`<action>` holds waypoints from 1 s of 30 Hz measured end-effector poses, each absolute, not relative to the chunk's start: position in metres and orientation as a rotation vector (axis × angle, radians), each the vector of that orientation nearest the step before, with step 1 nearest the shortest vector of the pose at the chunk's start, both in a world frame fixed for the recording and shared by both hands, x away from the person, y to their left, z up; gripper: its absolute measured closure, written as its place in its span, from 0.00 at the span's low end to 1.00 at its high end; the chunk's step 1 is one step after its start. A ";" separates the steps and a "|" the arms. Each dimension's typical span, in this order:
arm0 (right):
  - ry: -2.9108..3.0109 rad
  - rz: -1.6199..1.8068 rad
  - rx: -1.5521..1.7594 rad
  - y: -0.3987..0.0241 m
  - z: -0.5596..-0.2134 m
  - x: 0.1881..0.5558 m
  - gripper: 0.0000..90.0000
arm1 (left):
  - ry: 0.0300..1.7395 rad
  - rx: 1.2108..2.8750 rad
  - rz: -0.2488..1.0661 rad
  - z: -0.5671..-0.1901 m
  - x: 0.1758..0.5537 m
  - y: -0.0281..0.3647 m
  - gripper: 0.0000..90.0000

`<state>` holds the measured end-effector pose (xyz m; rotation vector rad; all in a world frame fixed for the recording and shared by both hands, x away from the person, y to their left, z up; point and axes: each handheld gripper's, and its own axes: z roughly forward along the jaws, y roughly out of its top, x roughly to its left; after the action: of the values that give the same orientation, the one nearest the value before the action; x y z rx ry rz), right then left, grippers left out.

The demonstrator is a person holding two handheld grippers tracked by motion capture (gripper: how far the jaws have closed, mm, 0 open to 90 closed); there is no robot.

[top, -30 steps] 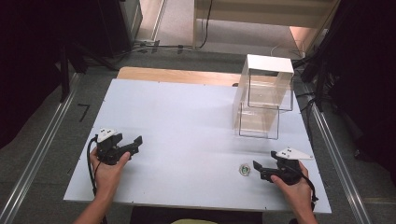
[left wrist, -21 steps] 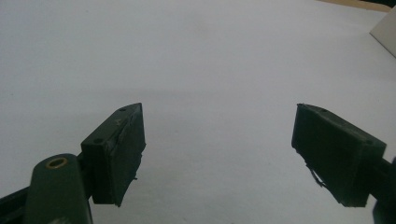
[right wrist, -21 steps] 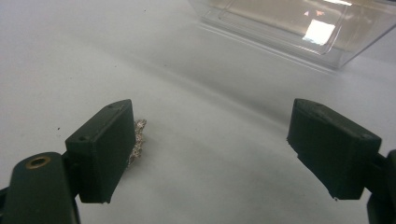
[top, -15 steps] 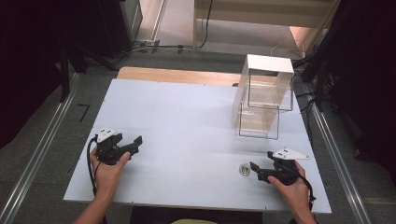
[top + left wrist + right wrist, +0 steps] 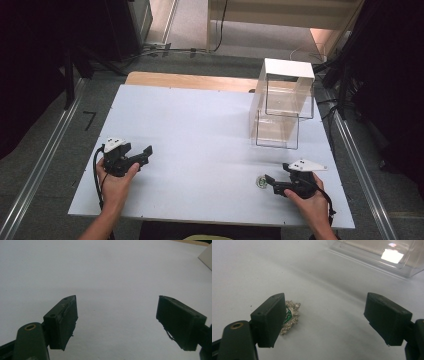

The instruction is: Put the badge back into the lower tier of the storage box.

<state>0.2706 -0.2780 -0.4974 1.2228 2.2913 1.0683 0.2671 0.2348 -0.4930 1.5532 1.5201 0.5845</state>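
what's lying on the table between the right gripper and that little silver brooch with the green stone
Nothing. In the high view the right gripper sits just beside the brooch, with bare white table between. In the right gripper view its jaws stand open, and the brooch peeks from behind one.

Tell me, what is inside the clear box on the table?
The clear box looks empty: through its walls only the table shows. Its white top covers part of the inside.

Lab: floor rails (image 5: 37,165), black curtains (image 5: 40,45)
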 end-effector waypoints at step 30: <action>2.376 1.095 1.134 -0.265 -0.501 0.268 0.41 | 1.519 1.558 0.584 -0.493 0.268 0.235 0.19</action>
<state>0.2682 -0.2653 -0.5011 1.1341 2.3759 1.0954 0.2676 0.2345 -0.4934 1.5577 1.5191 0.5837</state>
